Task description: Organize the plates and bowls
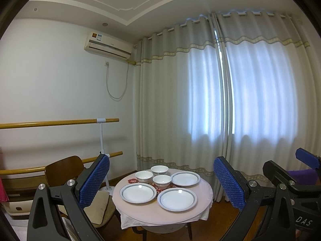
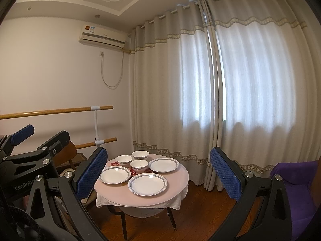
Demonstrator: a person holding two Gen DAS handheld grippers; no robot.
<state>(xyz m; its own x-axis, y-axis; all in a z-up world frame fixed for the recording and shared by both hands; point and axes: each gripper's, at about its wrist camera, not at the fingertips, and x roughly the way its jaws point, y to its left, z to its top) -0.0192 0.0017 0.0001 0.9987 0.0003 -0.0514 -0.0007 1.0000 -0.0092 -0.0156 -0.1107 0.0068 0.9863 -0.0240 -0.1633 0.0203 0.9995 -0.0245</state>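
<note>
Left gripper (image 1: 161, 182): jaws apart, empty, well short of the round pink table (image 1: 140, 212). On it, three blue-rimmed white plates (image 1: 138, 193), three white bowls (image 1: 143, 176) behind. Right gripper (image 2: 158, 178): likewise. Advice: approach low, pinch rims.

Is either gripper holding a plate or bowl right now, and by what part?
Nothing is held. The left gripper and right gripper are both open and empty, away from the table.

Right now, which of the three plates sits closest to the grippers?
The front plate, at the table's near edge; the other two plates lie farther back.
</note>
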